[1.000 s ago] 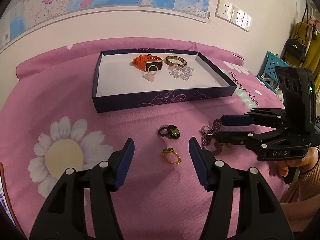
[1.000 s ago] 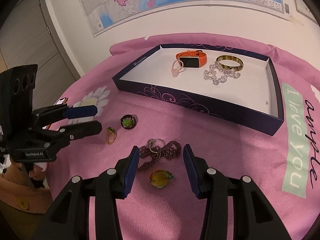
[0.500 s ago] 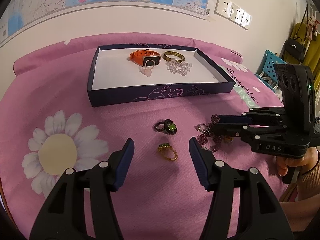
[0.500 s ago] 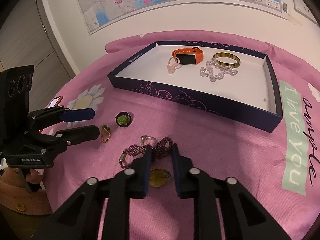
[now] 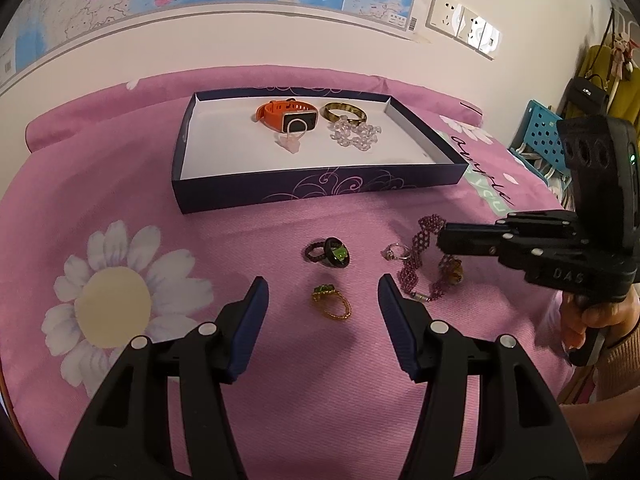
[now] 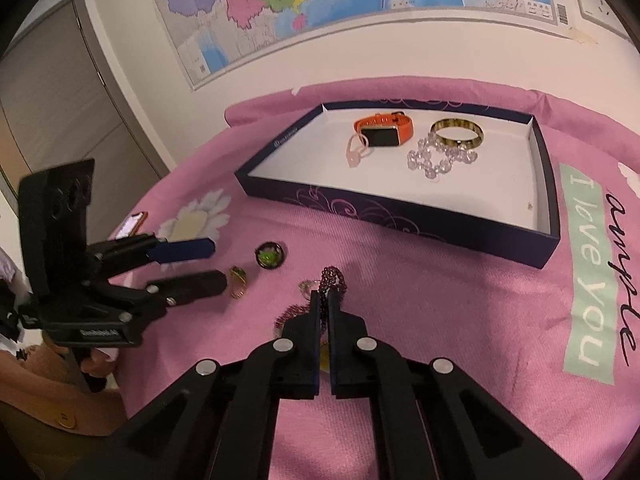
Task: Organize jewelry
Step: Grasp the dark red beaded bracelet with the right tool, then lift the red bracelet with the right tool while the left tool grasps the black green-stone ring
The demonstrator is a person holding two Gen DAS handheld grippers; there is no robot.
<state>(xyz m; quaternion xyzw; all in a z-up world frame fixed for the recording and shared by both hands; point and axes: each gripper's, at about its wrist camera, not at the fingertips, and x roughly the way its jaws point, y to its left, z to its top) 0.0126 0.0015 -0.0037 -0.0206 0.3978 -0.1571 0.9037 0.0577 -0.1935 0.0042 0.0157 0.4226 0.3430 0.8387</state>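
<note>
The right gripper is pinching the purple beaded bracelet between closed fingers, the left gripper is hovering open around the gold wire ring, and the dangling beads are risking snagging the small silver ring beside them

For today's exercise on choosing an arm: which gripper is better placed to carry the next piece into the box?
Right. The right gripper is shut on the purple beaded bracelet, ready to lift toward the box. The left gripper is open, empty, around the gold ring.
</note>
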